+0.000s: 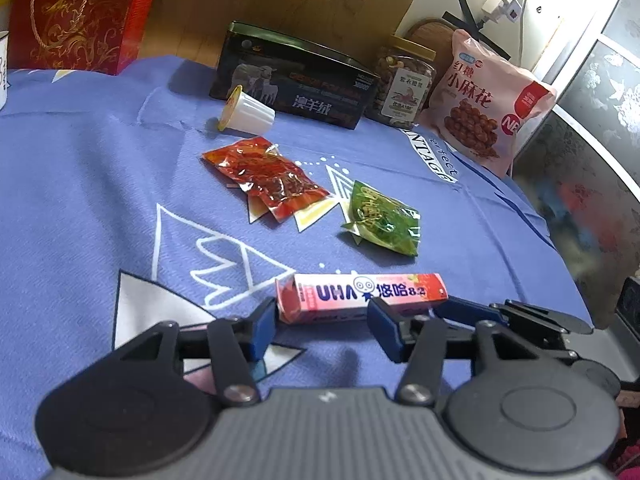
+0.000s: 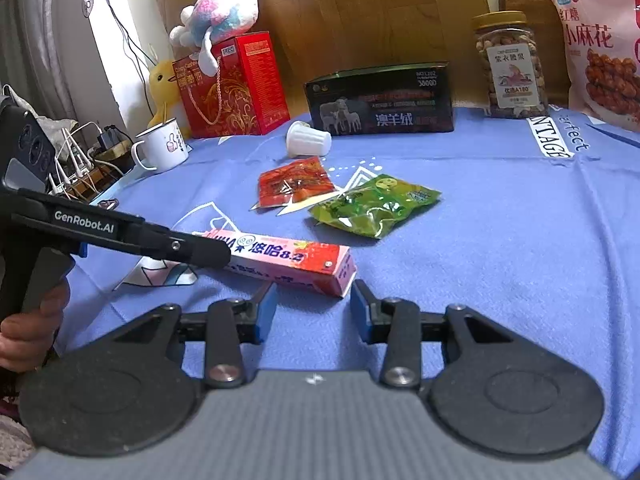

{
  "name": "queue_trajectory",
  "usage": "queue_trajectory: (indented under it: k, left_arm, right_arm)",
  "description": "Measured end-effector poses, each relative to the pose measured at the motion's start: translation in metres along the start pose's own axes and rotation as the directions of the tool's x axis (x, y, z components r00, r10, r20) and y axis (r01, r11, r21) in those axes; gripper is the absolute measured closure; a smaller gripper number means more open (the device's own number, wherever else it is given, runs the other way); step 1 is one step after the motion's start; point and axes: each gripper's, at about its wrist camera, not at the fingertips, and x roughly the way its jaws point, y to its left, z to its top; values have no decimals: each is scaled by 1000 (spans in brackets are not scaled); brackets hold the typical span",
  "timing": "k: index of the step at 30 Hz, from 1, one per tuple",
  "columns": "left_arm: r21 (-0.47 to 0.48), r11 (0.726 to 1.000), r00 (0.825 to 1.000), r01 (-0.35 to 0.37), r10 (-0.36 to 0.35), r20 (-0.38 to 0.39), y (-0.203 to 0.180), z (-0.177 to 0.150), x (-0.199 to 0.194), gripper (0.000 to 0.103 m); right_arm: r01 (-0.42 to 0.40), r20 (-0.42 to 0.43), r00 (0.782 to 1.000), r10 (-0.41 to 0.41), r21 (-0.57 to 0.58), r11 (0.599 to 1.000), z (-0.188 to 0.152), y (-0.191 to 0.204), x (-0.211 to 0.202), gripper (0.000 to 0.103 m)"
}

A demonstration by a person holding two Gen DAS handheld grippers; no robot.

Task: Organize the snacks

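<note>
Two open tools (image 1: 320, 322) (image 2: 314, 304) flank the pink candy box (image 1: 360, 294).

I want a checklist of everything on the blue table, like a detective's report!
Surface: blue cloth with white patterns.
Job's things: pink candy box lying flat nearest the grippers; red packets; green packet; white cup tipped over; nut jar and pink bag upright at the back.
Clutter: black box, red gift box, plush toy, mug.
Grippers: left gripper and right gripper both open, one at each end of the candy box, not gripping it.
Cables: white cables left of the table.
Surroundings: wooden panel behind.
</note>
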Motion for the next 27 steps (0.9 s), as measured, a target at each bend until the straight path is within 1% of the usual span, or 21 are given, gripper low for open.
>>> queue_trajectory:
  k: [3, 5, 15, 17, 18, 19, 21, 24, 26, 27]
  left_arm:
    - [3, 1000, 1000, 5, -5, -1, 0, 0, 0, 51]
    - [6, 1000, 1000, 8, -8, -1, 1, 0, 0, 51]
    - [6, 1000, 1000, 21, -21, 1, 2, 0, 0, 49]
    - [4, 1000, 1000, 27, -27, 1, 3, 0, 0, 48]
    - [2, 1000, 1000, 31, -31, 1, 4, 0, 0, 47]
    - [0, 999, 999, 35, -35, 1, 4, 0, -1, 47]
    - [-8, 999, 999, 52, -52, 4, 8, 0, -3, 42]
    - [-26, 997, 997, 77, -77, 19, 15, 0, -8, 42]
    - [-46, 993, 994, 107, -106, 40, 21, 2, -15, 42]
    - [-54, 991, 992, 122, -119, 50, 23, 3, -18, 40]
  right_arm:
    - [-4, 5, 1000, 4, 2, 1000, 0, 0, 1, 58]
    - [-9, 9, 1000, 9, 5, 1000, 0, 0, 1, 54]
    - [-14, 45, 999, 13, 34, 999, -5, -1, -2, 47]
    - [-19, 70, 997, 13, 72, 997, -8, -4, -4, 35]
    - [-16, 85, 996, 8, 89, 996, -10, -5, -6, 25]
    - [-10, 102, 995, -1, 113, 994, -12, -6, -7, 17]
    - [-29, 112, 994, 14, 132, 991, -12, -8, -8, 10]
    - [-25, 92, 996, 15, 108, 994, -9, -6, -7, 8]
    - [-12, 65, 998, 8, 60, 998, -7, -2, -6, 8]
    - [-4, 50, 999, 2, 33, 999, -6, 0, -5, 8]
